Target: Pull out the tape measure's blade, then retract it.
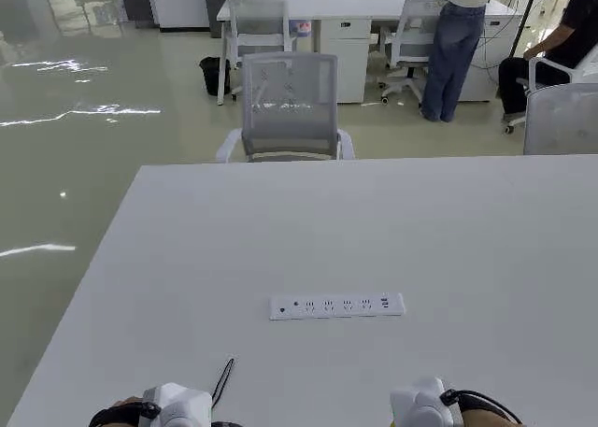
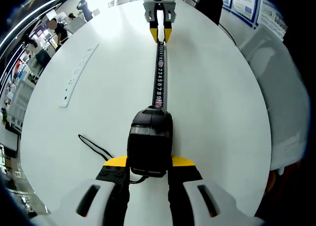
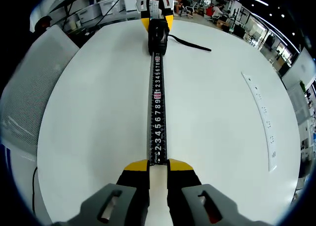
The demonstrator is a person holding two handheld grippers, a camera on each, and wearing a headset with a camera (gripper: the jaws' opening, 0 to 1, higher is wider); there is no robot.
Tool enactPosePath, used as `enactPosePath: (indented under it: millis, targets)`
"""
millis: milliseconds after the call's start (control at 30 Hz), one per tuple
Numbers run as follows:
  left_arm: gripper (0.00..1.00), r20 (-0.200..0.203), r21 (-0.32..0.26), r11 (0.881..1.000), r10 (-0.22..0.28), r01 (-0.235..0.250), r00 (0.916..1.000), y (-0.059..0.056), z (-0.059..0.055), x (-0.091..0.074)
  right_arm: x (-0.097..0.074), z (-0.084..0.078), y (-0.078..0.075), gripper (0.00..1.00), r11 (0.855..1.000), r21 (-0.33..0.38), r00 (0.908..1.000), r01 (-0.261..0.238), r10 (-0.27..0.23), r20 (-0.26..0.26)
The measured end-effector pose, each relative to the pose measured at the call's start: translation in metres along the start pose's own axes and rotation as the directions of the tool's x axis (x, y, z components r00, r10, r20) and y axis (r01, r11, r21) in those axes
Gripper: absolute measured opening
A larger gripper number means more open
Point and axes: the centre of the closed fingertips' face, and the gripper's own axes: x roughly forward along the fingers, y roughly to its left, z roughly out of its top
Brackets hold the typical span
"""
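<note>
Blade (image 3: 158, 112) may whip back if right gripper (image 3: 158, 165), pinching its tip, slips; left gripper (image 2: 150, 162) clamps case (image 2: 150, 137).

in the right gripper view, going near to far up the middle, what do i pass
right gripper pinching the end → blade stretched over the table → tape measure case → left gripper holding it

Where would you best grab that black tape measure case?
Grip the case by its two flat sides, from the rear, as the left gripper does: those sides sit parallel for the fingers, and the blade leaves the front, so the rear is free.
</note>
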Motion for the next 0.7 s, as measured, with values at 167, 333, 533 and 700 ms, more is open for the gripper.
enactPosePath:
  millis: [167, 333, 533, 700]
  targets:
    - [0.25, -0.004, 0.001, 1.000, -0.001, 0.001, 1.0000, 0.0005, -0.0002, 0.0005, -0.0004, -0.0049, 0.0001, 0.10, 1.000, 0.006, 1.0000, 0.000, 0.000, -0.006]
    - [0.25, -0.011, 0.002, 1.000, -0.001, 0.002, 0.9999, -0.0003, 0.0004, 0.0008, -0.0016, -0.0045, 0.0009, 0.10, 1.000, 0.001, 0.9999, 0.001, -0.001, -0.013]
    - [0.25, -0.025, 0.001, 1.000, -0.002, 0.002, 0.9997, 0.0000, -0.0001, 0.0016, -0.0015, -0.0046, 0.0005, 0.11, 1.000, -0.007, 0.9997, 0.008, -0.008, -0.023]
    - [0.25, -0.043, 0.009, 1.000, -0.004, 0.005, 0.9991, -0.0006, 0.0020, 0.0029, -0.0008, -0.0041, -0.0003, 0.11, 1.000, -0.018, 0.9991, 0.018, -0.019, -0.037]
